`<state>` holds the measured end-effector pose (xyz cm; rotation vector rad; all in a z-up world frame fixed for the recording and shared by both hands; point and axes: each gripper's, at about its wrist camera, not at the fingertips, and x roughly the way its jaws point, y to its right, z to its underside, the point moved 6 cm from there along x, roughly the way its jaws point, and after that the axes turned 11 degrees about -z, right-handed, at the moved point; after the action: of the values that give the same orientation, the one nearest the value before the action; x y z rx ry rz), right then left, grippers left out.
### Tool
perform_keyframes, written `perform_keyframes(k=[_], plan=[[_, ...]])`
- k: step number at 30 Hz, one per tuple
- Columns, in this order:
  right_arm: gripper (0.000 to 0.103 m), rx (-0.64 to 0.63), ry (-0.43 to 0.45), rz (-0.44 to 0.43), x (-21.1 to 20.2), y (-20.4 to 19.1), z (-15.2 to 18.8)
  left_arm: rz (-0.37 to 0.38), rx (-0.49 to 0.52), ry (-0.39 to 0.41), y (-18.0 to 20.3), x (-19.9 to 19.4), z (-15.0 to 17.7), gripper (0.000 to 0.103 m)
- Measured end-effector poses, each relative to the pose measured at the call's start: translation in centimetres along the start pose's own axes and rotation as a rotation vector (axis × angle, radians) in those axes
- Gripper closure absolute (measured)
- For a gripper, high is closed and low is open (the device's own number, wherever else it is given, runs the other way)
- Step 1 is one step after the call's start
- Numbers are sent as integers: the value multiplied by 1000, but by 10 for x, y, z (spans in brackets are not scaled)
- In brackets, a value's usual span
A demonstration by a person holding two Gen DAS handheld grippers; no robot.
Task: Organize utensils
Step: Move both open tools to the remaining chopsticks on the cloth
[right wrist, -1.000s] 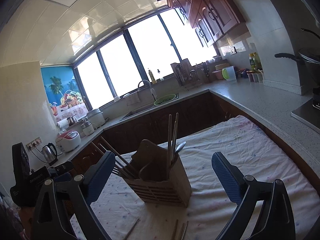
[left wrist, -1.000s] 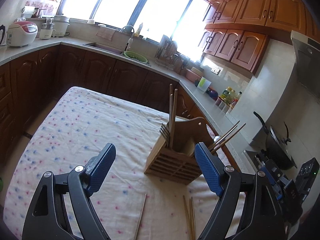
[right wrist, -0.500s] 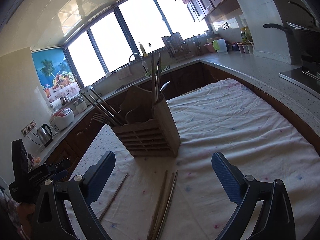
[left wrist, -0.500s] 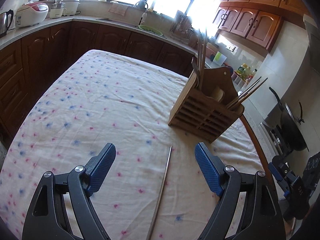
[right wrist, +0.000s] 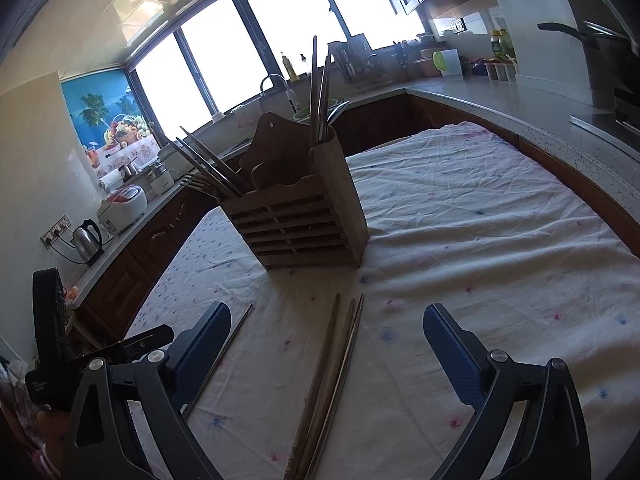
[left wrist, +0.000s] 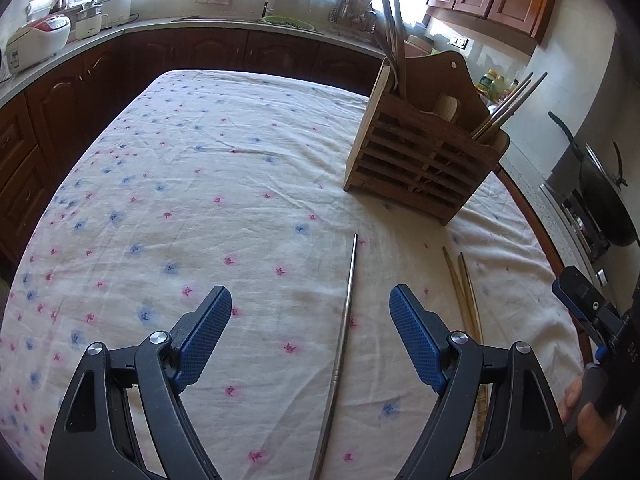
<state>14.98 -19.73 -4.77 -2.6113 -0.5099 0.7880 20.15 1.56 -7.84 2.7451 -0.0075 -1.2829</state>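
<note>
A slatted wooden utensil holder (left wrist: 424,164) stands on the flowered tablecloth (left wrist: 200,184), with chopsticks and forks upright in it; it also shows in the right wrist view (right wrist: 304,224). A single metal chopstick (left wrist: 342,344) lies on the cloth between the fingers of my open left gripper (left wrist: 310,316). Wooden chopsticks (left wrist: 466,296) lie to its right. In the right wrist view a bundle of chopsticks (right wrist: 328,384) lies between the fingers of my open right gripper (right wrist: 326,340), and the single chopstick (right wrist: 224,352) lies by its left finger. Both grippers are empty.
Dark wooden cabinets and a counter with a rice cooker (left wrist: 36,42), a sink and a kettle (right wrist: 86,236) run around the table. A black wok (left wrist: 600,192) sits on the stove at the right. My other hand-held gripper (left wrist: 592,312) shows at the right edge.
Both grippers have tipped down and come lower toward the cloth. The loose chopsticks now lie between the fingers of each. Both stay open.
</note>
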Motion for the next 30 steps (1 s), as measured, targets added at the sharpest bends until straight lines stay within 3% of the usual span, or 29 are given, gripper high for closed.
perform_keyframes(k=[9, 14, 16, 18, 20, 24, 30], plan=[[9, 0, -29, -1, 11, 0, 4, -18, 40, -28, 6, 12, 4, 20], [23, 6, -67, -7, 22, 0, 8, -32, 68, -37, 11, 18, 5, 20], [31, 7, -88, -11, 28, 0, 10, -34, 83, -40, 14, 21, 4, 25], [41, 6, -118, -13, 37, 0, 13, -33, 101, -54, 18, 25, 4, 38], [54, 7, -149, -16, 46, 1, 17, -30, 116, -69, 22, 29, 5, 44], [64, 6, -203, -19, 61, 1, 24, -21, 146, -79, 30, 35, 2, 56], [77, 2, -257, -2, 81, 6, 27, -17, 202, -93, 44, 49, -5, 67]])
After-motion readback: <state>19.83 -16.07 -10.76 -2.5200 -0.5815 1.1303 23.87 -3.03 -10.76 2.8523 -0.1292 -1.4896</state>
